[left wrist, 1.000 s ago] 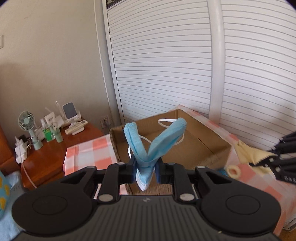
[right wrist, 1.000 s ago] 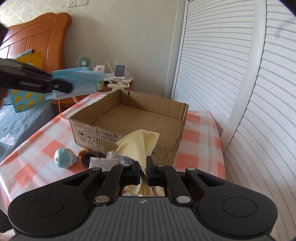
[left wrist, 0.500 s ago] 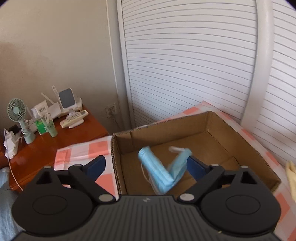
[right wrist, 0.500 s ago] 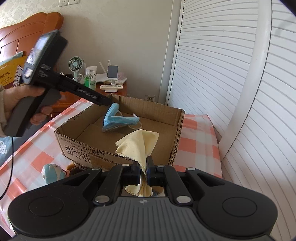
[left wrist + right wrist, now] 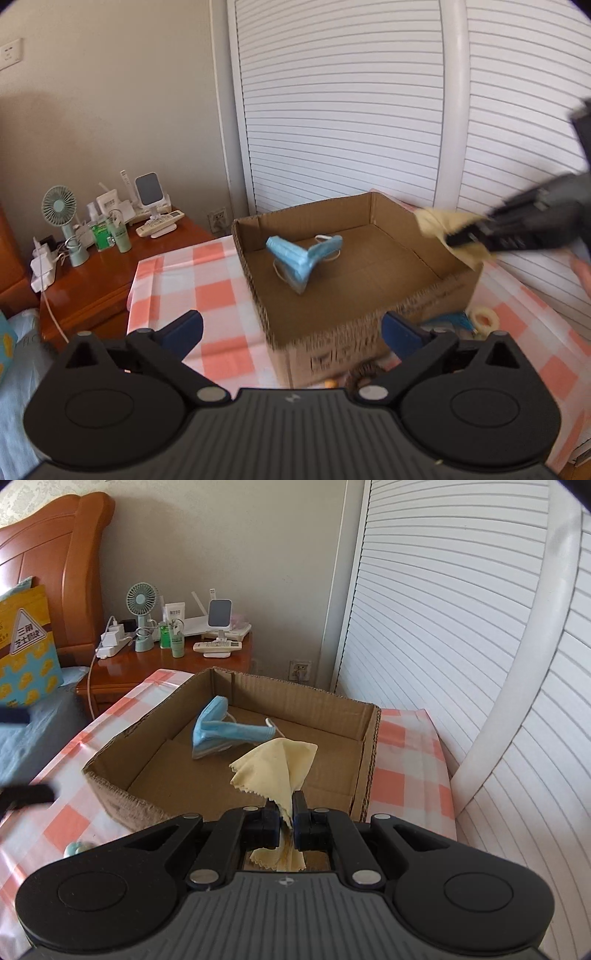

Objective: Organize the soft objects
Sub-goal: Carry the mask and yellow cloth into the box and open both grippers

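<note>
Cardboard box (image 5: 369, 734) is sitting on the checked table (image 5: 218, 291), already holding the blue face mask (image 5: 221, 731). Left tool (image 5: 291, 328) is hanging wide apart and empty, its jaws having just been opening. Right tool (image 5: 285, 814) is clamping the yellow cloth (image 5: 277, 764) above the box; letting go over the floor of the box looks next.

A light blue face mask (image 5: 221, 731) lies in the brown cardboard box (image 5: 321, 710). The cloth (image 5: 277, 768) is pale yellow; the desk (image 5: 218, 295) wears an orange-and-white check.
</note>
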A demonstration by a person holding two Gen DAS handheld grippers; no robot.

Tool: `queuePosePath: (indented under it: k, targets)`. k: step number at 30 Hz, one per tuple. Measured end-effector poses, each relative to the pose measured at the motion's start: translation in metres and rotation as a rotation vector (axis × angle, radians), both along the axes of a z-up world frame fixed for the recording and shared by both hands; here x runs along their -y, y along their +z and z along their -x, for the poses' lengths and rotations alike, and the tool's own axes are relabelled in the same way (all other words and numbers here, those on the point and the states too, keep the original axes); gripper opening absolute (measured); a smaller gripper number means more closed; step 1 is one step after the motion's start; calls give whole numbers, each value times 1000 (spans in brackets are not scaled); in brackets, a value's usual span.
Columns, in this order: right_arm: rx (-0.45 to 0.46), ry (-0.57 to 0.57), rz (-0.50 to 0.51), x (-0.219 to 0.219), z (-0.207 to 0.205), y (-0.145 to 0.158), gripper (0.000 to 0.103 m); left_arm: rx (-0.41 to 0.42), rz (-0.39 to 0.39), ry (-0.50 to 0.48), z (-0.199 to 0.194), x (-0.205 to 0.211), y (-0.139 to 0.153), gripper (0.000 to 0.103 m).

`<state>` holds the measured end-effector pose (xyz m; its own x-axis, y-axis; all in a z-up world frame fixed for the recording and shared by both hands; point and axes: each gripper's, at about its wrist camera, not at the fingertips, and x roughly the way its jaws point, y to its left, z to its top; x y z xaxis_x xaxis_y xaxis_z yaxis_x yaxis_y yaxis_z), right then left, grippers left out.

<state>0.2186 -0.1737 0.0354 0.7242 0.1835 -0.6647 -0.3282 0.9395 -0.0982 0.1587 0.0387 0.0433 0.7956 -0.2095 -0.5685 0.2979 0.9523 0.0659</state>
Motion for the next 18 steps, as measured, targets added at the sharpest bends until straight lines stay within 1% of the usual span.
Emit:
queuePosePath:
  k: [3,7,9,10,11,12,13,14,15,18]
  targets:
    - [-10,-6,9,-7,-23,0,8,16,15,18,26,-9,-9,102]
    - [-14,-27,16,-15,-58,0,8,-10,10,53,43,-19,-21,102]
    - [-7,-42,13,-17,-73,0,16,-25,1,64,48,-23,-25,102]
    - [-6,-56,14,-18,-80,-1,34,-26,1,70,49,-25,-27,102]
    - [-17,-70,12,-18,-85,-2,62,-23,-1,72,53,-26,-30,102]
    - [-22,-82,11,-18,-88,-3,74,-21,-5,74,55,-26,-31,102]
    - [-11,-94,11,-18,-88,-4,89,-20,-10,80,57,-27,-33,102]
    - [0,-101,11,-18,-86,-4,98,-20,-16,85,58,-27,-35,102]
    - [2,-103,11,-17,-84,-5,100,-22,-21,85,60,-27,-37,102]
    - [5,-107,1,-14,-73,-3,101,-38,-19,88,62,-27,-41,102]
